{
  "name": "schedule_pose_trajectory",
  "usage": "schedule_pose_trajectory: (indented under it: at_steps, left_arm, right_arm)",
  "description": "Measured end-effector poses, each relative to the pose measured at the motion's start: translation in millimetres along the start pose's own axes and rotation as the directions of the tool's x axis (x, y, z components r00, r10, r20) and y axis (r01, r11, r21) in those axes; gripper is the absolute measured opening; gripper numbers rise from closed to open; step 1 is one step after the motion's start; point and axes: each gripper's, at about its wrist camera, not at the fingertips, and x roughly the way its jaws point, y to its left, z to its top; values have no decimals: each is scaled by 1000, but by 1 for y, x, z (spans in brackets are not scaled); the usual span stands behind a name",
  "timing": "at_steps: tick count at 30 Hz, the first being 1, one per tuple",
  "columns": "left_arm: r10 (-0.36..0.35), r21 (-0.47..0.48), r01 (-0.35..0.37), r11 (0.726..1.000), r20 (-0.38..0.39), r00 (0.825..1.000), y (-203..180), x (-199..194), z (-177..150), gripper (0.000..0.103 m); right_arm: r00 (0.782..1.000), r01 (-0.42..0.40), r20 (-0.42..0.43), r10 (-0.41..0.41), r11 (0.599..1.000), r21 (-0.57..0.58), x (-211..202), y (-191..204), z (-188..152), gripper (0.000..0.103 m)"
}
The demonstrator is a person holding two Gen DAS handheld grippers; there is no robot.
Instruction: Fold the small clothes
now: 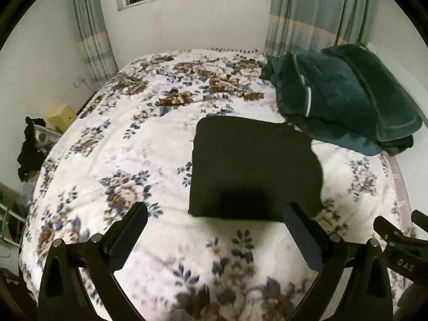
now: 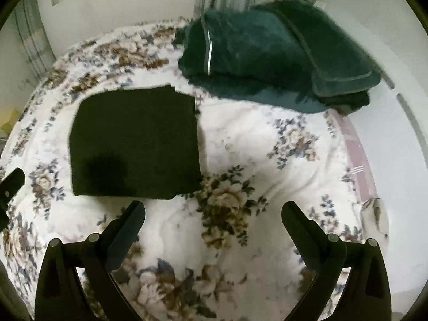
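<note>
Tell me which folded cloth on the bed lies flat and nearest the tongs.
The black folded garment: one flat dark square just ahead of the open tongs. The dark green stack is bulkier, piled high, and farther back by the curtains.

Folded garment [image 1: 254, 171]: plain black. Bedspread [image 1: 128, 139]: white, brown-and-blue floral print. Stacked blankets [image 1: 345, 93]: dark teal, pale piping. Curtains [image 1: 302, 13]: grey-green, cream band. Box [image 1: 62, 116]: pale yellow.

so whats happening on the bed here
A person is folding small clothes with a handheld claw in each hand. A black garment lies folded into a neat rectangle on the floral bedspread, beside a dark green pile of bedding. The left claw and right claw are both open and empty above the bed, holding nothing.
</note>
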Motion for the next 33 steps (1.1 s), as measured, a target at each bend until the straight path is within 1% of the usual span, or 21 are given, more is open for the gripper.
schedule_pose_trajectory:
  at_steps: [1,2,3,8,12,13,14,20,23,27,29,33]
  left_arm:
    - [-2,0,2,1000,5,1000,-1,-11,-1,103]
    - [-4,2,4,1000,20,1000,0,-32,-3,103]
    - [-4,7,4,1000,31,1000,0,-44,-5,103]
    - [-17,22,15,1000,100,995,0,-131,-14,103]
    - [-28,19,25,999,142,989,3,-188,-23,103]
    - [-29,19,27,999,149,988,3,-197,-25,103]
    - [-30,16,27,999,162,986,3,-214,-28,103]
    - [-36,-4,38,999,226,974,5,-277,-40,103]
    - [-33,-5,36,999,266,964,6,-301,-46,103]
    - [-21,-3,23,1000,300,954,7,-325,-53,103]
    - [-19,-1,20,1000,314,949,8,-335,-57,103]
    - [-19,4,19,1000,320,947,8,-347,-65,103]
  right_arm:
    - [1000,1,19,-1,1000,-5,-24,-4,-6,103]
    - [999,0,32,0,1000,0,-41,-7,-10,103]
    - [999,0,46,0,1000,4,-58,-10,-13,103]
    - [991,-13,135,11,1000,15,-161,-26,-34,103]
    - [977,-32,210,31,999,3,-239,-36,-57,103]
    - [973,-36,230,35,999,-2,-259,-39,-63,103]
    - [969,-37,246,37,999,-3,-277,-42,-68,103]
    - [941,-66,331,68,998,-16,-370,-57,-101,103]
    - [928,-74,366,76,997,-20,-405,-63,-114,103]
    - [910,-84,404,88,996,-29,-442,-70,-129,103]
    - [904,-88,417,94,996,-33,-454,-74,-133,103]
    - [896,-103,430,109,994,-38,-472,-79,-141,103]
